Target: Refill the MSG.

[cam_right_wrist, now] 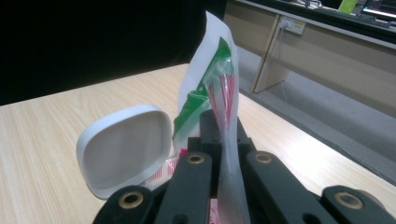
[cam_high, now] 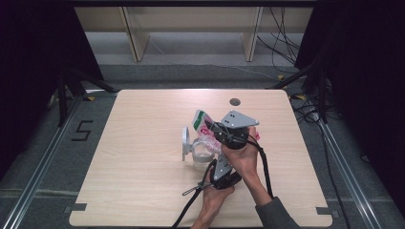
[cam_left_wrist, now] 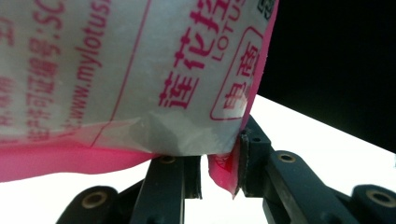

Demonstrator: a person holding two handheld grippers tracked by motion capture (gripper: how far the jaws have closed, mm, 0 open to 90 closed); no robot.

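A limp, light pink-and-white printed plastic bag (cam_high: 204,125) is pinched at its thin edges, both the left hand-held gripper (cam_left_wrist: 219,175) and the right hand-held gripper (cam_right_wrist: 224,154) being clamped on it; slipping or tearing seems likely.

The bag (cam_left_wrist: 140,70) reads "mylotus", "LOTUS" and Chinese characters; the floor mark (cam_high: 82,130) reads "5".

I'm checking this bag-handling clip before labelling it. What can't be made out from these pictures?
- Bag contents: high view, too small, hidden by the right gripper.
- Clear container contents: high view, too small, under the bag.
- Left gripper grip: left gripper view, the bag's pink edge covers the pads.
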